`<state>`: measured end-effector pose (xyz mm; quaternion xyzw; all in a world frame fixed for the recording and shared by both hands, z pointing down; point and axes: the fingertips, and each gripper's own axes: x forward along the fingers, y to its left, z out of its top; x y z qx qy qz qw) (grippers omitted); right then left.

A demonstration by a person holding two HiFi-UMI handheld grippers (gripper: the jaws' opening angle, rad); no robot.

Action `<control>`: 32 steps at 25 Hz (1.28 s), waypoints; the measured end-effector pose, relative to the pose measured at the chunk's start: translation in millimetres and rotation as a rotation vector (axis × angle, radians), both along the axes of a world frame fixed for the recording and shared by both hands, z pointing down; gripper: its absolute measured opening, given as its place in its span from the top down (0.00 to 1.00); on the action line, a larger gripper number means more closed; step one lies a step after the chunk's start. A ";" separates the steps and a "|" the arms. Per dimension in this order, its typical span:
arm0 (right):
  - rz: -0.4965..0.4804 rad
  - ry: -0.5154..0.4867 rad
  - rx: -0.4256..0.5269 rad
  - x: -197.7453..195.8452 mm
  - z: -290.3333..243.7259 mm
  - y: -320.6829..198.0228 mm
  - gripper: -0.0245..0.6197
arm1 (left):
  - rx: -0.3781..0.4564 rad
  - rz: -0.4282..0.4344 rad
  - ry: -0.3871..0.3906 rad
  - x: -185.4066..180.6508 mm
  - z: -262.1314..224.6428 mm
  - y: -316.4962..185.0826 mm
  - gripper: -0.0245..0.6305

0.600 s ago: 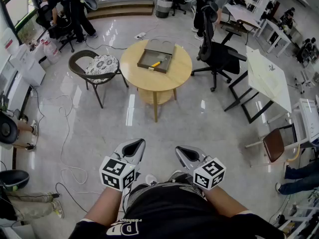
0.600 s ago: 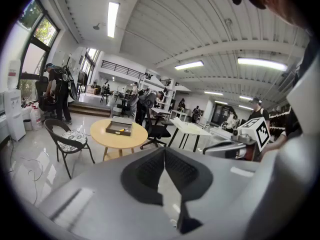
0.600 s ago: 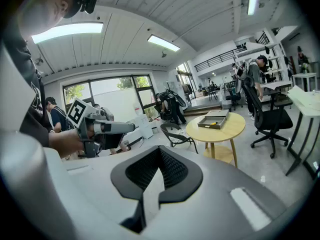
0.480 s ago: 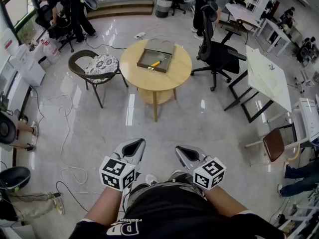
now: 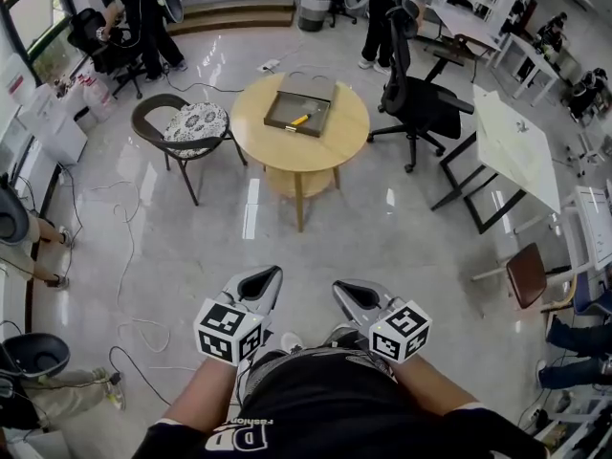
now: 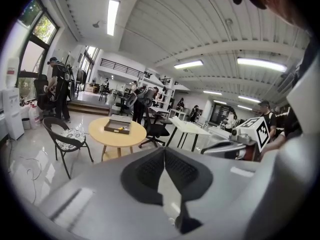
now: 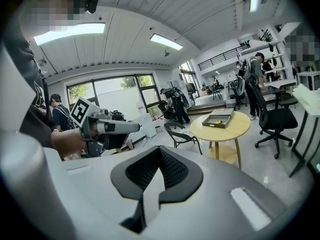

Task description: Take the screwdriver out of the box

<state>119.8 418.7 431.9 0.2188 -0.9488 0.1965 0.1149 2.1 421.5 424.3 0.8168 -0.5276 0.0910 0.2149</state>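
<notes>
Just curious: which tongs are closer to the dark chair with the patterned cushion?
Left. The dark chair with the patterned cushion stands far ahead, left of both; the left tongs are on its side, the right tongs farther across.

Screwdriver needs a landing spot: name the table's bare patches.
The round table is bare along its near edge, in front of the box, with narrower strips left and right. The cushioned chair crowds its left, the office chair its right.

Open floor (image 5: pixel 316 247) lies at twelve o'clock up to the round tabletop (image 5: pixel 287 156), flanked by a cushioned chair (image 5: pixel 186 124) at eleven and a black office chair (image 5: pixel 421 108) at one.
</notes>
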 end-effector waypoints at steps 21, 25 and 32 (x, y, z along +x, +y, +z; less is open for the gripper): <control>-0.006 0.030 -0.040 -20.0 11.1 -15.3 0.96 | -0.011 -0.029 0.006 -24.5 6.8 -4.1 0.87; 0.017 0.021 -0.042 -14.8 12.8 -32.8 0.96 | -0.011 -0.038 0.017 -23.3 7.4 -21.0 0.87; 0.023 0.003 -0.045 -27.0 12.9 -70.8 0.96 | -0.020 -0.043 0.014 -29.3 8.9 -51.9 0.87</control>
